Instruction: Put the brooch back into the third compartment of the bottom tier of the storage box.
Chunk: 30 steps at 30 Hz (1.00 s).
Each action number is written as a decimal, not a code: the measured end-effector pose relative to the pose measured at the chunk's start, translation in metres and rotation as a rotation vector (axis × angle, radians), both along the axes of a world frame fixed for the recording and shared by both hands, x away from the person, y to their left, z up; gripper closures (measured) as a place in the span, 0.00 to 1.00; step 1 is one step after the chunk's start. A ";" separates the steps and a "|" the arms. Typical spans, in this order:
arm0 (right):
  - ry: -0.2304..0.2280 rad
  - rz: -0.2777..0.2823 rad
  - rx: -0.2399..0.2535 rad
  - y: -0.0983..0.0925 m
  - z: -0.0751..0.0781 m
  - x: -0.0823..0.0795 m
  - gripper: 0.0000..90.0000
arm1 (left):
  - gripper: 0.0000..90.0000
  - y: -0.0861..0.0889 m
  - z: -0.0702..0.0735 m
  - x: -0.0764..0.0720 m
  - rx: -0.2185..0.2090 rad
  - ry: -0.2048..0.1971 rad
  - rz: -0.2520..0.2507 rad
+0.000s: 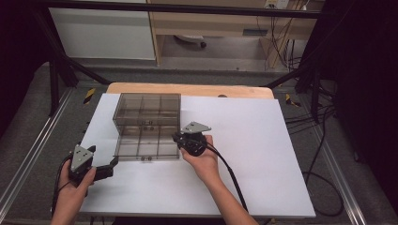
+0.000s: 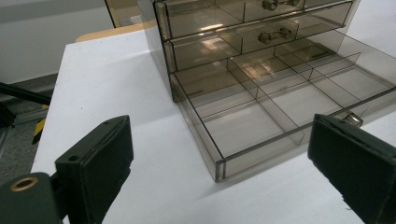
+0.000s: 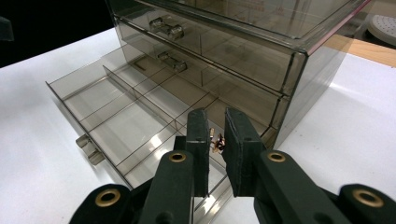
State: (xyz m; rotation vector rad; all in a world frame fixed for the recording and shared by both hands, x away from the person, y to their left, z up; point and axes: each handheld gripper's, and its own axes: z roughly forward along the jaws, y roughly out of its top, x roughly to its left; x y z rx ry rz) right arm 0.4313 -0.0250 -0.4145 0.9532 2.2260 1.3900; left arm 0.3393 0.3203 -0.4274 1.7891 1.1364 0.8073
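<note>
A smoky clear drawer cabinet (image 1: 147, 110) stands on the white tabletop (image 1: 253, 154). Its bottom drawer (image 1: 148, 146) is pulled out toward me and split into several compartments that look bare. My right gripper (image 3: 217, 126) hovers over the drawer's right front corner, jaws nearly together on a small copper-coloured item (image 3: 217, 142) pinched between the pads. In the high view the right gripper (image 1: 178, 138) sits at the drawer's right edge. My left gripper (image 1: 111, 165) rests low at the drawer's front left, and its jaws (image 2: 219, 140) stand wide open with nothing between them.
The two upper drawers (image 3: 187, 42) stay pushed in, each with a small knob handle. The pulled drawer's handle (image 3: 88, 147) sticks out at its front. A wooden board edge (image 1: 187, 89) lies behind the white sheet, and cables (image 1: 319, 122) trail off to the right.
</note>
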 end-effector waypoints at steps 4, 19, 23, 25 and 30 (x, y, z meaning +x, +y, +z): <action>0.001 0.006 -0.002 0.002 -0.001 -0.001 0.90 | 0.08 0.000 0.000 0.000 0.000 0.000 -0.001; 0.005 0.026 -0.010 0.008 -0.001 -0.005 0.90 | 0.08 0.000 0.000 0.000 0.001 0.000 -0.003; 0.008 0.038 -0.015 0.010 -0.002 -0.007 0.90 | 0.08 0.000 0.000 0.000 0.000 0.000 -0.003; 0.006 0.044 -0.018 0.012 -0.002 -0.008 0.90 | 0.08 0.000 0.000 0.000 -0.001 0.000 -0.003; 0.007 0.057 -0.024 0.016 -0.002 -0.009 0.90 | 0.08 0.000 0.000 0.000 -0.002 0.001 -0.005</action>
